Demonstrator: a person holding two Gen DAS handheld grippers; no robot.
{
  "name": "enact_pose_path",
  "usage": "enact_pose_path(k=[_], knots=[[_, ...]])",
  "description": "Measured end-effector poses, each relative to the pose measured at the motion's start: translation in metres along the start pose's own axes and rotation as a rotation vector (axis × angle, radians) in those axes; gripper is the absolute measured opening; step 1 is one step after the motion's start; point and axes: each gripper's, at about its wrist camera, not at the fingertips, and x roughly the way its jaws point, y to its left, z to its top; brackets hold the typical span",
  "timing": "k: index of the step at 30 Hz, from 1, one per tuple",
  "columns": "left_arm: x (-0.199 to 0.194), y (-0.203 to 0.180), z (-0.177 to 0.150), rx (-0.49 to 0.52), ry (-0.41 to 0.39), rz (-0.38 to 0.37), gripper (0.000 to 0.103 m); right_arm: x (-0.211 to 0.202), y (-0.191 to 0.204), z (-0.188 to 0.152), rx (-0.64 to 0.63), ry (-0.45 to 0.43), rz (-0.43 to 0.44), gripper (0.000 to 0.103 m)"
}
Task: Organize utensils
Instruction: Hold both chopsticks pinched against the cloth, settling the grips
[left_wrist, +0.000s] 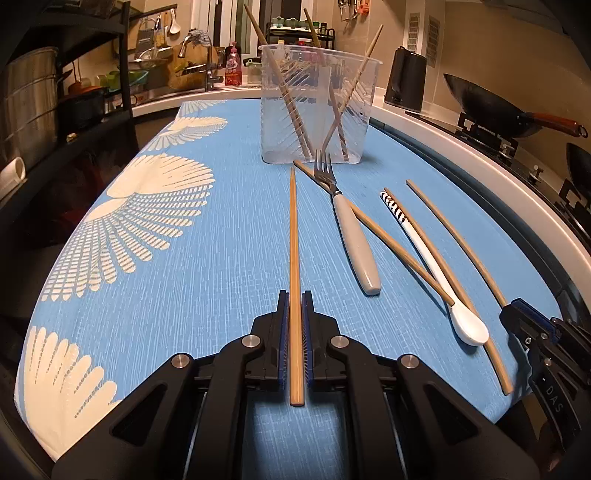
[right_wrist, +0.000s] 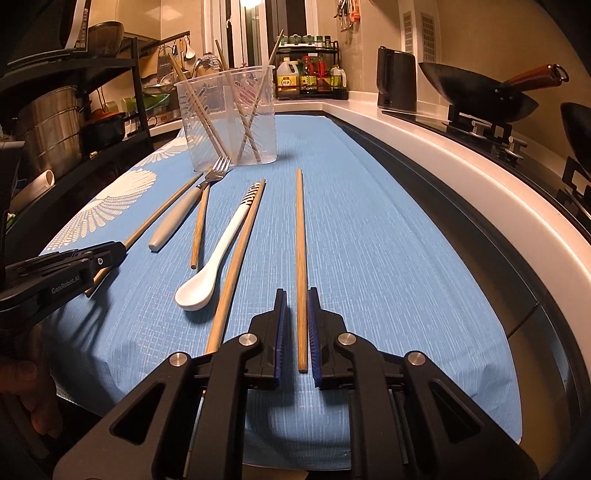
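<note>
My left gripper (left_wrist: 294, 295) is shut on a wooden chopstick (left_wrist: 293, 229) that points toward a clear plastic container (left_wrist: 317, 107) holding several chopsticks. My right gripper (right_wrist: 297, 295) stands slightly open around another chopstick (right_wrist: 301, 229), which lies flat on the blue cloth (right_wrist: 369, 240) with small gaps to both pads. Between the two lie a grey-handled fork (left_wrist: 351, 236), a white spoon (left_wrist: 469, 325) with a striped handle end, and other loose chopsticks (left_wrist: 424, 240). The right gripper's tip (left_wrist: 517, 310) shows at the right edge of the left wrist view.
A white counter edge (right_wrist: 461, 177) curves along the right of the cloth, with a wok (right_wrist: 480, 92) on the stove and a dark kettle (right_wrist: 397, 81) behind it. A black shelf rack with a metal pot (left_wrist: 29, 107) stands at the left. A hand (right_wrist: 33, 391) holds the left gripper.
</note>
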Motion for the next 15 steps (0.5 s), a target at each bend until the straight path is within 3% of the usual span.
enact_pose_path(k=[15], knots=[[-0.011, -0.002, -0.007, 0.011, -0.005, 0.02, 0.007, 0.004, -0.002, 0.001, -0.005, -0.028, -0.009, 0.006]])
